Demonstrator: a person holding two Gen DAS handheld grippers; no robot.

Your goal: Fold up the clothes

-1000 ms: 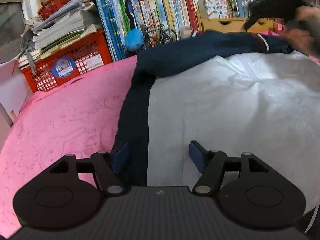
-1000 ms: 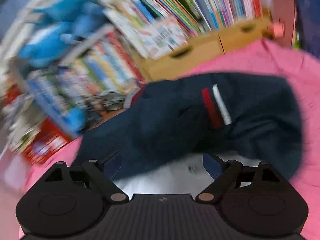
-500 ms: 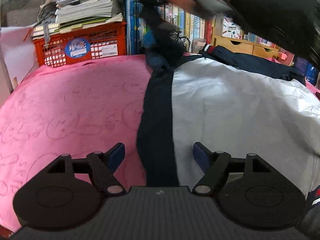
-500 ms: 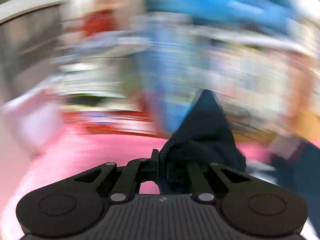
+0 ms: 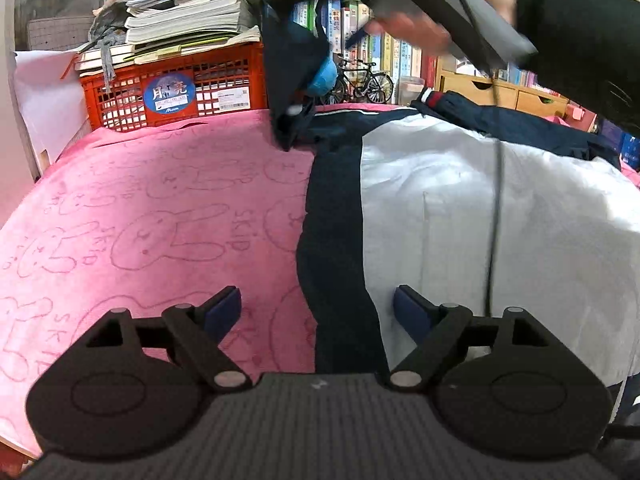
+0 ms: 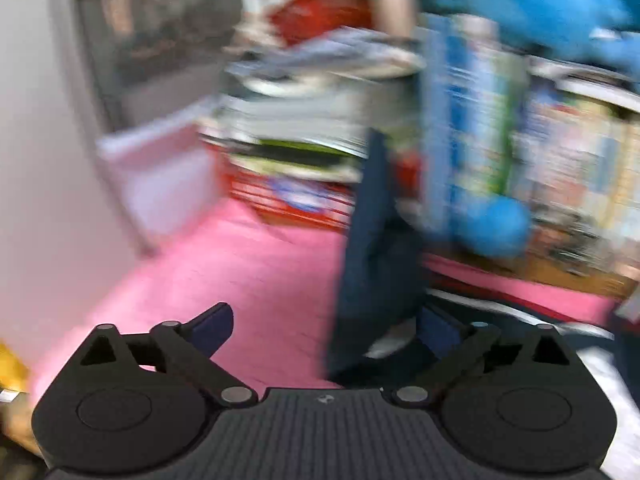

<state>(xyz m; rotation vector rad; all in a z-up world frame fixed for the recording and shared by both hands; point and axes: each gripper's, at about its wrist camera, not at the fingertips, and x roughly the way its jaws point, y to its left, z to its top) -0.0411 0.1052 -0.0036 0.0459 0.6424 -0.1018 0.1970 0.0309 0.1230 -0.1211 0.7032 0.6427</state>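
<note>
A navy and white jacket (image 5: pixel 460 208) lies spread on the pink cloth (image 5: pixel 160 208). My left gripper (image 5: pixel 318 308) hovers open low over the jacket's navy side panel, touching nothing. At the top of the left wrist view, a hand (image 5: pixel 408 28) holds the right tool high, and the navy sleeve (image 5: pixel 290 80) hangs below it, its cuff near the cloth. The right wrist view is blurred. In it my right gripper (image 6: pixel 326 326) is open, and the navy sleeve (image 6: pixel 376 260) stands loose just ahead, close to the right finger (image 6: pixel 440 328).
A red crate (image 5: pixel 176 88) with stacked papers stands at the cloth's far left edge. A bookshelf (image 5: pixel 384 48), a small model bicycle (image 5: pixel 360 84) and wooden drawers (image 5: pixel 500 88) line the back. A cable (image 5: pixel 494 220) hangs across the white panel. The pink cloth is bare on the left.
My right gripper was shut on the navy sleeve half a second ago and now stands open. It carried the sleeve up and leftward. The left gripper stays open over the jacket's edge.
</note>
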